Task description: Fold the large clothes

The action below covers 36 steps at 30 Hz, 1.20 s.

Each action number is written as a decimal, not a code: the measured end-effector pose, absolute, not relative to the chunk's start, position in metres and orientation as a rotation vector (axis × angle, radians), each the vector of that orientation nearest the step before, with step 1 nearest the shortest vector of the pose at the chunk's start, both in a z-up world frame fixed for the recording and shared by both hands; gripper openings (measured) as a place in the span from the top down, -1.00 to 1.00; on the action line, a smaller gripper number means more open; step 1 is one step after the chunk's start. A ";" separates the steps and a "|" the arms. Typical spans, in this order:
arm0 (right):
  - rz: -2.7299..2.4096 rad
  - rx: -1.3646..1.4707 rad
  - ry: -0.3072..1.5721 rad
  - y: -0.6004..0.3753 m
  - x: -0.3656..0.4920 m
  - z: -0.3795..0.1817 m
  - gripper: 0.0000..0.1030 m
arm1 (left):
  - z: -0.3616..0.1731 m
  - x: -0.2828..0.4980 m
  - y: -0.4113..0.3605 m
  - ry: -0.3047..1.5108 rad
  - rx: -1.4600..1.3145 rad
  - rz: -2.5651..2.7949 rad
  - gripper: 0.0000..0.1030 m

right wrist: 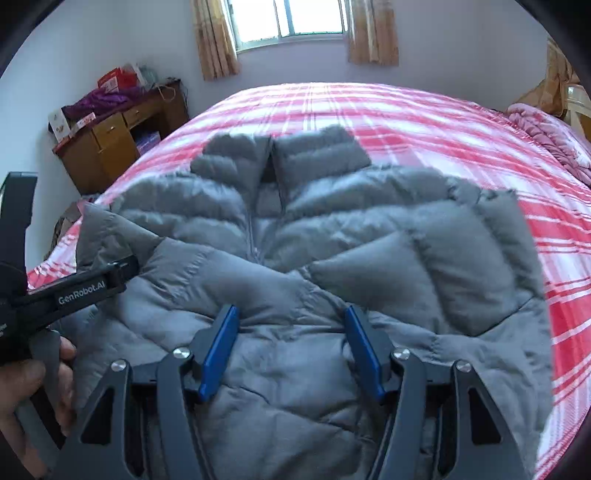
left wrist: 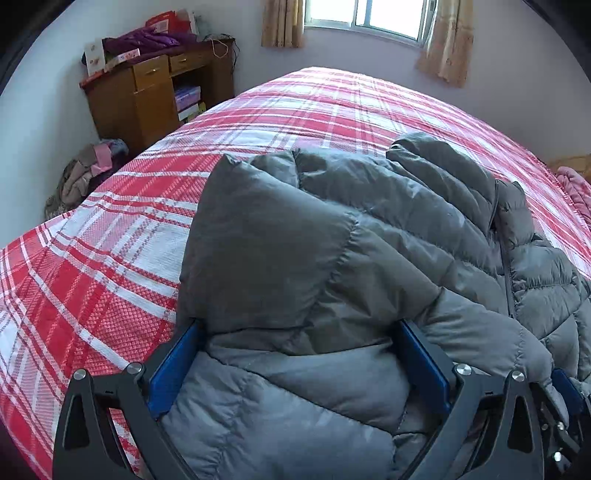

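Left wrist view: grey puffer jacket (left wrist: 369,258) spread on a red plaid bed (left wrist: 110,240), a puffy fold bulging between the wide-set blue pads of the left gripper (left wrist: 299,325); pressing or merely straddling, impossible to tell. Wooden cabinet (left wrist: 147,96) and window (left wrist: 365,18) behind.

Right wrist view: right gripper (right wrist: 291,314) poised over the jacket's lower middle, jaws moderately apart, nothing pinched. Shown only here: collar (right wrist: 280,155), zip line, both sleeves crossed inward, left gripper (right wrist: 122,269) at the jacket's left edge, a hand (right wrist: 33,384) on its handle. Best done by lifting both edges level, folding across the zip line, keeping padding smooth
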State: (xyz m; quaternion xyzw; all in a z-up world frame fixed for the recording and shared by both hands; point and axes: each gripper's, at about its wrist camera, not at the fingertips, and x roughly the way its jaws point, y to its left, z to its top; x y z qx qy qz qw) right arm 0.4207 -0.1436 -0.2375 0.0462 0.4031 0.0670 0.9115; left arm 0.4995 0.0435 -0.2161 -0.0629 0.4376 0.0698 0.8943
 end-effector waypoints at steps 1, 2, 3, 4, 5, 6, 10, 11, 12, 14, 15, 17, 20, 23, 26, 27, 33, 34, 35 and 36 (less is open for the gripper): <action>0.139 0.088 0.824 -0.143 0.420 -0.240 -0.23 | -0.218 0.499 0.042 0.905 -0.114 0.151 -0.98; 0.138 0.085 0.824 -0.142 0.420 -0.242 -0.23 | -0.219 0.499 0.040 0.907 -0.100 0.158 -0.98; 0.141 0.090 0.825 -0.142 0.420 -0.244 -0.24 | -0.220 0.499 0.039 0.905 -0.093 0.164 -0.98; 0.143 0.093 0.827 -0.143 0.423 -0.245 -0.24 | -0.222 0.499 0.038 0.905 -0.087 0.169 -0.98; 0.145 0.097 0.830 -0.143 0.424 -0.246 -0.24 | -0.223 0.500 0.036 0.911 -0.074 0.175 -0.98; 0.148 0.103 0.836 -0.144 0.425 -0.248 -0.25 | -0.224 0.500 0.035 0.914 -0.065 0.180 -0.98; 0.143 0.094 0.841 -0.143 0.425 -0.249 -0.26 | -0.226 0.504 0.030 0.922 -0.017 0.200 -0.98; 0.139 0.085 0.842 -0.141 0.425 -0.249 -0.27 | -0.226 0.503 0.030 0.922 -0.017 0.201 -0.98; 0.135 0.077 0.842 -0.140 0.425 -0.249 -0.28 | -0.226 0.505 0.030 0.922 -0.015 0.203 -0.98; 0.133 0.070 0.842 -0.139 0.425 -0.250 -0.28 | -0.227 0.505 0.030 0.921 -0.008 0.206 -0.98; 0.133 0.069 0.842 -0.139 0.425 -0.250 -0.29 | -0.227 0.505 0.030 0.920 -0.007 0.207 -0.98; 0.131 0.066 0.841 -0.138 0.424 -0.250 -0.29 | -0.226 0.506 0.031 0.920 -0.004 0.208 -0.98; 0.126 0.057 0.842 -0.136 0.425 -0.250 -0.29 | -0.226 0.506 0.030 0.922 0.001 0.210 -0.98; 0.124 0.049 0.846 -0.135 0.426 -0.250 -0.29 | -0.216 0.504 0.029 0.972 -0.004 0.191 -0.98; 0.171 0.055 0.874 -0.135 0.430 -0.245 -0.35 | -0.182 0.489 0.035 0.929 -0.017 0.169 -0.98; 0.195 0.068 0.893 -0.139 0.429 -0.240 -0.36 | -0.168 0.485 0.036 0.894 -0.016 0.146 -0.98; 0.203 0.118 0.819 -0.179 0.447 -0.183 -0.93 | -0.132 0.538 0.034 0.881 -0.061 0.113 -0.98; 0.193 0.120 0.824 -0.184 0.459 -0.179 -0.93 | -0.130 0.550 0.033 0.880 -0.070 0.115 -0.98; 0.172 0.134 0.834 -0.193 0.476 -0.175 -0.93 | -0.129 0.566 0.031 0.885 -0.082 0.117 -0.98; 0.155 0.148 0.839 -0.200 0.490 -0.173 -0.93 | -0.127 0.578 0.029 0.893 -0.090 0.119 -0.98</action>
